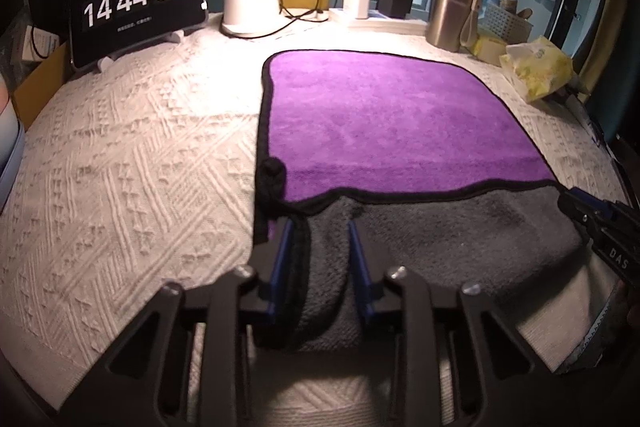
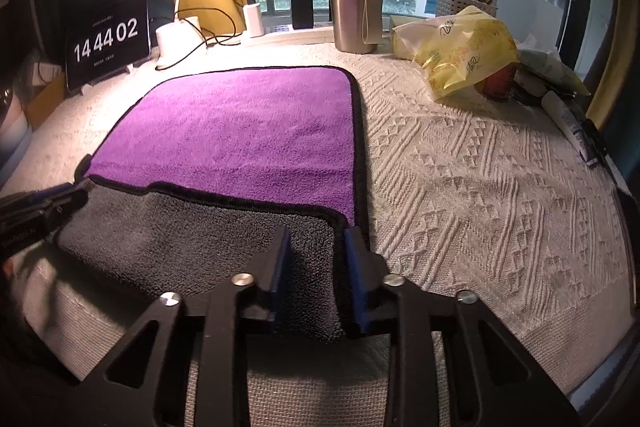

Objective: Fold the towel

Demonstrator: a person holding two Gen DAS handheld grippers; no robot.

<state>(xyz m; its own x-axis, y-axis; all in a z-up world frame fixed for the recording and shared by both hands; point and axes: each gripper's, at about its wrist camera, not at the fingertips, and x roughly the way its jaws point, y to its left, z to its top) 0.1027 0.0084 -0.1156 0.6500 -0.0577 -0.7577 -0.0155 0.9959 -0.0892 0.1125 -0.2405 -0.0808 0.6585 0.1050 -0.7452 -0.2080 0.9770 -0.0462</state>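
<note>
A towel, purple (image 1: 384,115) on one side and grey on the other with black trim, lies on the white cloth. Its near edge is turned over, grey side (image 1: 440,227) up. My left gripper (image 1: 320,227) straddles the near left corner of the grey flap, with towel between its blue pads. My right gripper (image 2: 316,239) straddles the near right corner (image 2: 312,267) in the same way. Each gripper shows at the edge of the other's view: right (image 1: 600,223), left (image 2: 44,203). The pads stand a little apart around the cloth.
A tablet clock (image 1: 136,7) stands back left, a lamp base (image 1: 248,7) with cables behind the towel. A steel tumbler (image 2: 356,7), a yellow bag (image 2: 460,51), a tube (image 2: 568,123) and a basket (image 2: 464,3) crowd the back right. The textured white tablecloth (image 2: 480,187) spreads to the right.
</note>
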